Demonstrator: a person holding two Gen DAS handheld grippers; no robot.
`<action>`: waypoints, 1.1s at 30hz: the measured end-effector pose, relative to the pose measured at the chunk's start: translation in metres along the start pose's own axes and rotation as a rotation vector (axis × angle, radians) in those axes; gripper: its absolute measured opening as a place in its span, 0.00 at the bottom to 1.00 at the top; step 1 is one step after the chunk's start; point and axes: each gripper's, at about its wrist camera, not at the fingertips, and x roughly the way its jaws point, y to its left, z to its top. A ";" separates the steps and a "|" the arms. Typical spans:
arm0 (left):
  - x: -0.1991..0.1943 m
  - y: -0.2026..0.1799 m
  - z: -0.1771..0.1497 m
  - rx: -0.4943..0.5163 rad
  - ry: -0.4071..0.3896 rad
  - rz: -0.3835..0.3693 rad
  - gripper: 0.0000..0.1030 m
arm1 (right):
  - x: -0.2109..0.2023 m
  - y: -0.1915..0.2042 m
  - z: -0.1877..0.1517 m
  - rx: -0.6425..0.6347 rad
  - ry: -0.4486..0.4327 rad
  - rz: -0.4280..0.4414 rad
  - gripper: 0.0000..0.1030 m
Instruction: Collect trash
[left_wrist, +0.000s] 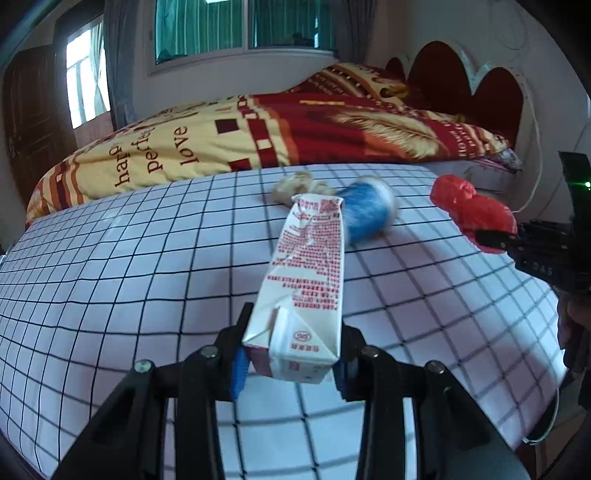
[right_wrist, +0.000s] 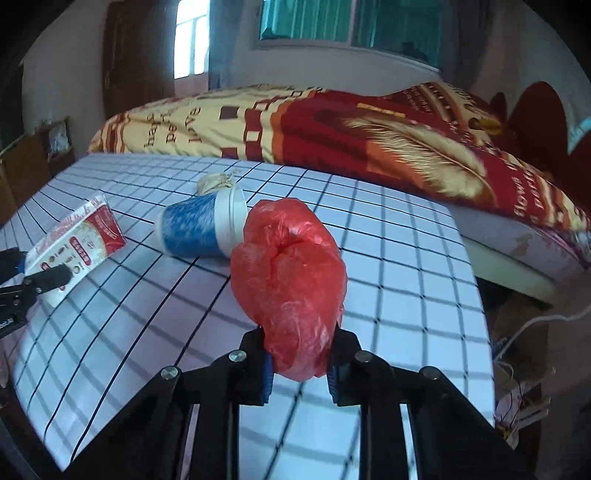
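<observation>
Left tongs (left_wrist: 291, 363) pinching crumpled white-and-red paper carton (left_wrist: 306, 280); right tongs (right_wrist: 299, 369) pinching crumpled red plastic bag (right_wrist: 291, 280) above checked table (right_wrist: 388, 258).

- Under my view lies a white tablecloth with a black grid (left_wrist: 110, 280), covering the table from near to far.
- Beyond its far edge I see a bed with a red and yellow printed quilt (left_wrist: 258, 136), a feather pattern and words such as "love" on it.
- At the far right stands a dark red scalloped headboard with a white frame (left_wrist: 461, 74).
- On the far wall is a wide window with green-tinted panes (left_wrist: 236, 26), grey curtains beside it.
- Far left, a dark wooden door (left_wrist: 33, 110) stands next to a bright smaller window (left_wrist: 85, 77).
- On my right, past the table's edge, a white cable (right_wrist: 535, 321) trails over the floor.
</observation>
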 end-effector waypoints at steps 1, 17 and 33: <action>-0.005 -0.004 -0.002 0.003 -0.004 -0.005 0.37 | -0.011 -0.003 -0.005 0.011 -0.007 0.003 0.23; -0.072 -0.092 -0.033 0.062 -0.046 -0.117 0.37 | -0.158 -0.037 -0.094 0.168 -0.081 0.001 0.23; -0.098 -0.175 -0.041 0.168 -0.071 -0.254 0.37 | -0.224 -0.073 -0.158 0.265 -0.093 -0.090 0.23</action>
